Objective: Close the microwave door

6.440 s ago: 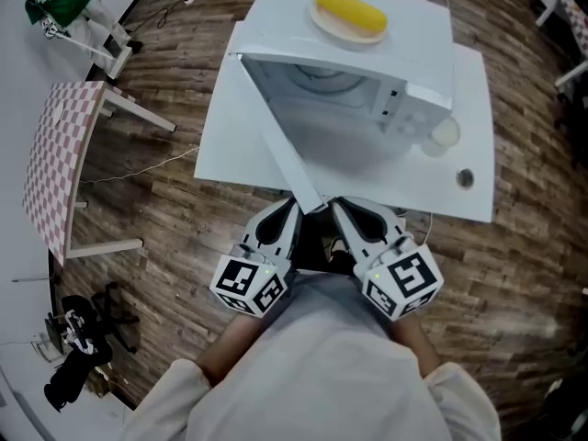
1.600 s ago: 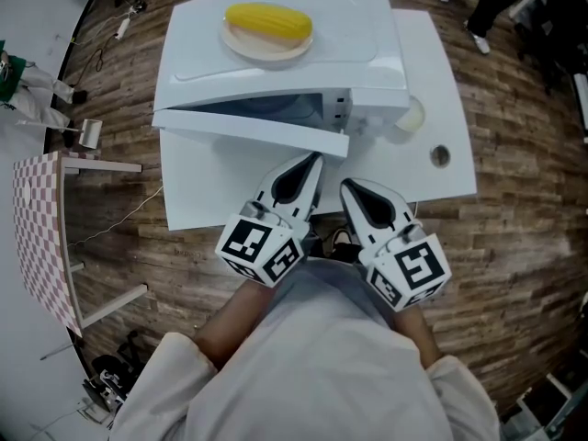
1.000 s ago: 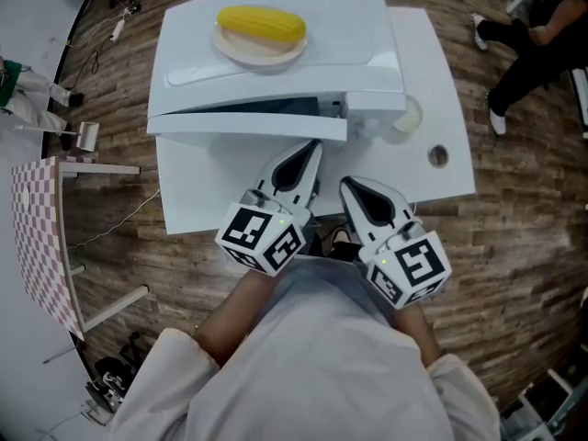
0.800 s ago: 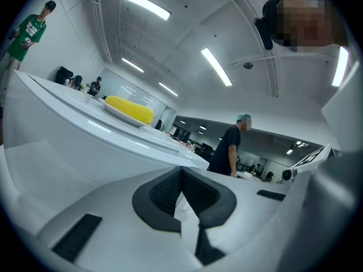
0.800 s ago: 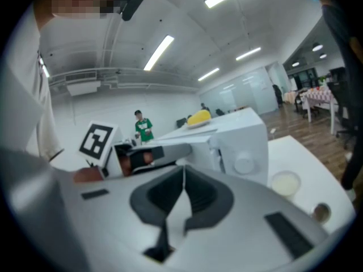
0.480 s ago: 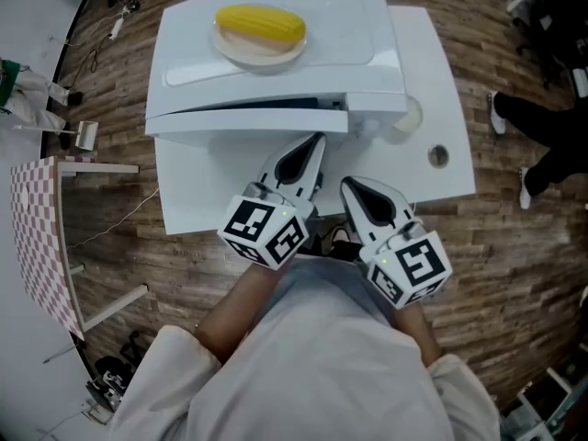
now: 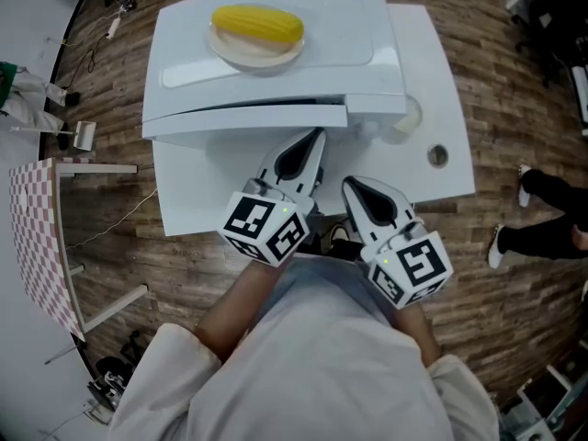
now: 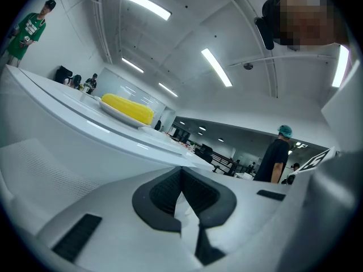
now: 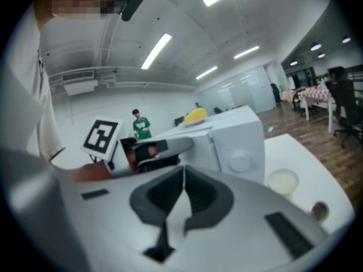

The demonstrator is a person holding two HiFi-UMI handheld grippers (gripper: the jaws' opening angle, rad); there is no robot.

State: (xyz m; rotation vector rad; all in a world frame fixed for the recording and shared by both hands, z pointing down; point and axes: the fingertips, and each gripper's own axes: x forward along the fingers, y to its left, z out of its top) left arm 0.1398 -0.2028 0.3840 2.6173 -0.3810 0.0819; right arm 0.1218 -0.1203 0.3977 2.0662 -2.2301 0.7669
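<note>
Floorboards [image 7: 514, 81] of brown wood spread under a white table [image 7: 432, 72], seen steeply from above. On the table sits a white microwave [image 7: 349, 26], its control panel at the right end. The microwave door [image 7: 248, 118] is hinged on the left and stands all but shut, with only a thin dark gap showing along its top edge. A small table with a checked top [image 7: 32, 237] stands well apart at the left of the head view.

The person stands at the table's near edge with a tool in each hand. The left gripper [image 7: 317, 134] reaches forward, and its tip appears to meet the door's face near the free right edge. Its jaws are pressed together with nothing between them, and its own view is filled by the door's white surface. The right gripper [image 7: 349, 184] is held further back over the bare tabletop, just beside the left one. Its jaws are likewise pressed together and empty, and they point toward the control panel.

A pale plate [image 7: 276, 58] rests on the microwave's roof, toward the left, carrying a yellow corn cob [image 7: 257, 24]. A small round white dish [image 7: 407, 116] sits on the table just beside the microwave's right front corner. Near it is a dark cable hole [image 7: 437, 156].
</note>
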